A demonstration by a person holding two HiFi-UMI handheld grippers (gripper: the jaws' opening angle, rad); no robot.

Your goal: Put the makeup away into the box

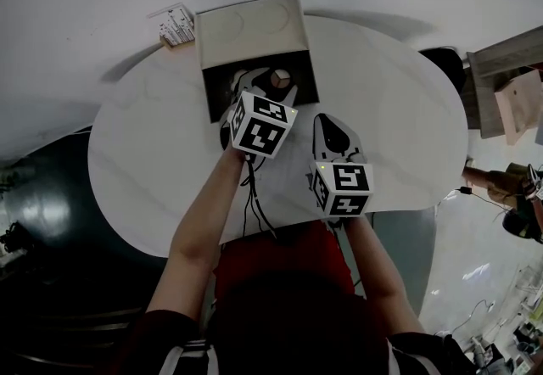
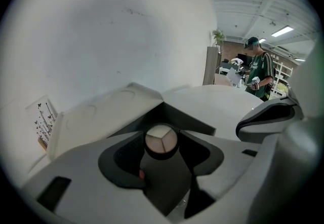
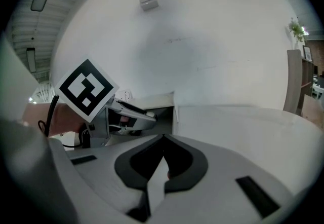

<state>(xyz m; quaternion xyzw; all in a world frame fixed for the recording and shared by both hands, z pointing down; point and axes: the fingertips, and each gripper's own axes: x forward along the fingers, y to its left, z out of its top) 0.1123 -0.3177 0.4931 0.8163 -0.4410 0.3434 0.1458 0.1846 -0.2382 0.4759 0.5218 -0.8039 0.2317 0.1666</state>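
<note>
An open box [image 1: 219, 97] with a black inside and a raised beige lid [image 1: 246, 30] stands at the far side of the white round table [image 1: 144, 161]. My left gripper [image 1: 271, 85] reaches into the box, shut on a round makeup compact [image 1: 280, 77] with a three-part pan. In the left gripper view the compact [image 2: 161, 141] sits between the jaw tips, over the box's dark inside [image 2: 174, 116]. My right gripper [image 1: 327, 124] hovers over the table just right of the box, shut and holding nothing; its tips [image 3: 163, 142] meet.
A small printed card [image 1: 172, 25] lies on the table left of the lid. Cables run from the left gripper toward the table's near edge. Wooden furniture [image 1: 509, 85] stands off to the right. A person [image 2: 259, 73] stands far behind the table.
</note>
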